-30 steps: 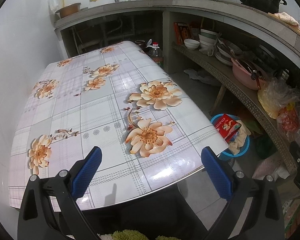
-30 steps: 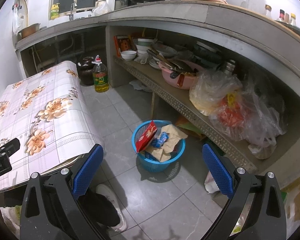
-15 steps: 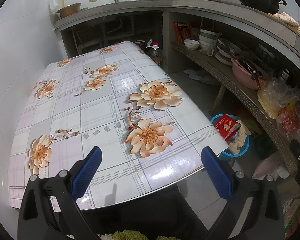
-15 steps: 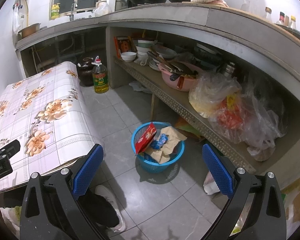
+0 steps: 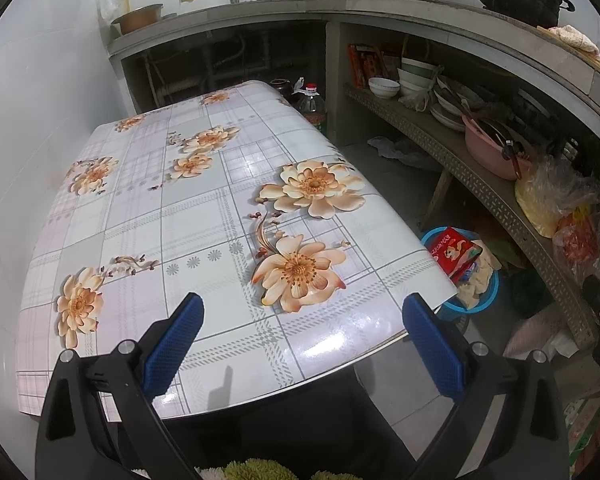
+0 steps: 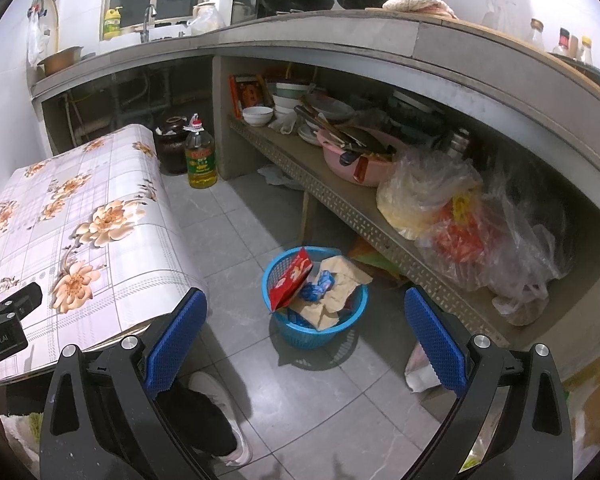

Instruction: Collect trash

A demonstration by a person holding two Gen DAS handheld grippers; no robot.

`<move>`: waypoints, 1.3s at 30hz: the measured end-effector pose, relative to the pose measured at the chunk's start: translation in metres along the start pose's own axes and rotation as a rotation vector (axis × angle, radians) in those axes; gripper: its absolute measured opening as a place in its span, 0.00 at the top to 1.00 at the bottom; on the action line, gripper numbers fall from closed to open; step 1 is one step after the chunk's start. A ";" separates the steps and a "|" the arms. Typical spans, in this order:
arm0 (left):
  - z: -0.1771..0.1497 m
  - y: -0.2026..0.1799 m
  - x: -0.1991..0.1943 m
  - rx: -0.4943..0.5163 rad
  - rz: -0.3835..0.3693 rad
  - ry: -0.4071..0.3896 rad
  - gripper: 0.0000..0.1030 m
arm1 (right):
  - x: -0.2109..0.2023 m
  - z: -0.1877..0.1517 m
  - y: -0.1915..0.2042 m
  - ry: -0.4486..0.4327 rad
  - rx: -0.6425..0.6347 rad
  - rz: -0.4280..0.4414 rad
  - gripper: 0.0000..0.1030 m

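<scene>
A blue plastic basket [image 6: 350, 320] stands on the tiled floor beside the table, holding a red snack packet [image 6: 290, 280], crumpled brown paper [image 6: 342, 286] and a blue wrapper [image 6: 320, 282]. In the left wrist view the same basket [image 5: 485, 299] shows past the table's right edge. My left gripper [image 5: 302, 330] hangs open over the near edge of the flowered table [image 5: 204, 216], nothing between its blue pads. My right gripper [image 6: 306, 326] is open above the floor, the basket seen between its fingers further ahead.
A low shelf [image 6: 340, 196] along the right carries bowls, a pink basin [image 6: 364, 164] and plastic bags [image 6: 452, 216]. An oil bottle [image 6: 200, 156] and a dark jar [image 6: 172, 148] stand on the floor beyond the table. A person's white shoe [image 6: 224, 412] is below the right gripper.
The right wrist view has crept slightly back and up, so the basket sits a little lower in frame. The left gripper has not moved.
</scene>
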State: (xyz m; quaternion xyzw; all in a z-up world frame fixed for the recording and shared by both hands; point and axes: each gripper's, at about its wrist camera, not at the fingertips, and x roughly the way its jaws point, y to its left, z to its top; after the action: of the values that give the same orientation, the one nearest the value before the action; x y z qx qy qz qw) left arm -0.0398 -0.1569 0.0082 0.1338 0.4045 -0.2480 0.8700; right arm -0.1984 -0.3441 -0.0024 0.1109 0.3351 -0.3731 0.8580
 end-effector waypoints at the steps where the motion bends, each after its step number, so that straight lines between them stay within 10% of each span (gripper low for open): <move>1: 0.000 0.000 0.000 -0.001 0.000 -0.001 0.05 | 0.000 0.000 0.000 0.000 0.000 0.000 0.07; 39: -0.001 0.000 0.003 -0.005 -0.003 0.010 0.05 | 0.000 -0.001 0.000 0.004 0.004 0.002 0.07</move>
State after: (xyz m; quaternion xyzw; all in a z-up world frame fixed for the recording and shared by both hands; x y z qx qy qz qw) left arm -0.0392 -0.1574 0.0050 0.1322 0.4099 -0.2478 0.8678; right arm -0.1989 -0.3438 -0.0032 0.1136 0.3361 -0.3728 0.8574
